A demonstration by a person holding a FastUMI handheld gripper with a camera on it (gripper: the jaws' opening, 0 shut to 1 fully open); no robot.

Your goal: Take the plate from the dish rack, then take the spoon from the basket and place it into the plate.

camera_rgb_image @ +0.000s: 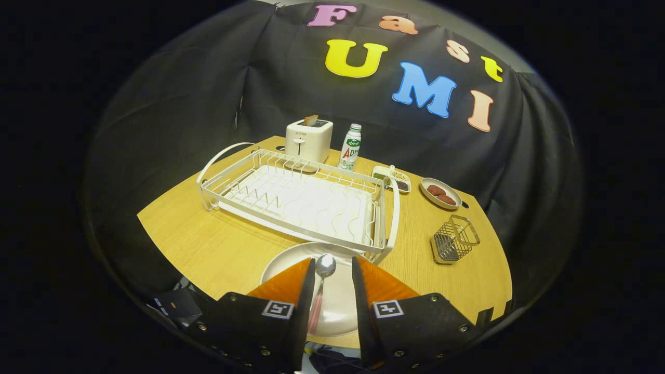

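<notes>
With the spoon [323,280] seemingly loose between the parted gripper [333,270] fingers over the plate [291,259] near the tabletop's front edge, withdraw straight back.

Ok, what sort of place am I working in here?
Likely a mock kitchen counter in a booth: a dish rack, toaster and wire basket on a wooden table. The gripper is open around the spoon on the plate.

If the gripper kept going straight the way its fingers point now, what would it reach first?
Probably the near wall of the dish rack, just beyond the plate. The gripper sits open above the plate with the spoon between its fingers; its height over the table is hard to judge.
</notes>
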